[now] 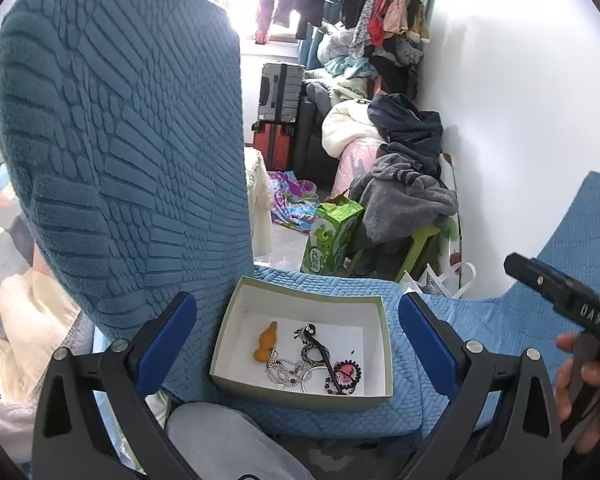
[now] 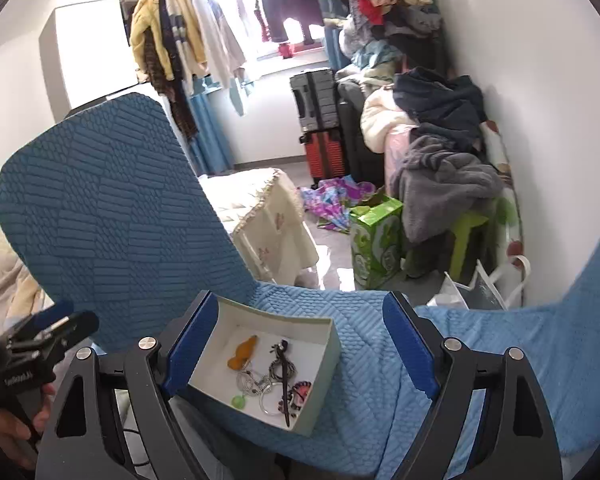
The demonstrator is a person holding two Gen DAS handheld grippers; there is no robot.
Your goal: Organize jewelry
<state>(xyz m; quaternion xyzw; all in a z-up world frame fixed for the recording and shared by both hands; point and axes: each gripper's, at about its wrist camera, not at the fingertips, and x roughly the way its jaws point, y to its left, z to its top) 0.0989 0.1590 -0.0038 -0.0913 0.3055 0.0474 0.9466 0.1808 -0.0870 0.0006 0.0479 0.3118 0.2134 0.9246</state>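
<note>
A shallow white open box sits on a blue quilted seat. Inside lie an orange pendant, silver chains, a black hair stick, a metal ring and a pink-and-black bracelet. My left gripper hovers above the box, open, with nothing between its blue pads. In the right wrist view the same box lies below my right gripper, which is open and empty. Its left pad overlaps the box's near corner in the picture. A green pendant shows there too.
The tall blue backrest rises left of the box. A person's grey-clad knee is at the seat's front edge. On the floor beyond are a green carton, suitcases and a clothes pile. A hand holds the right tool.
</note>
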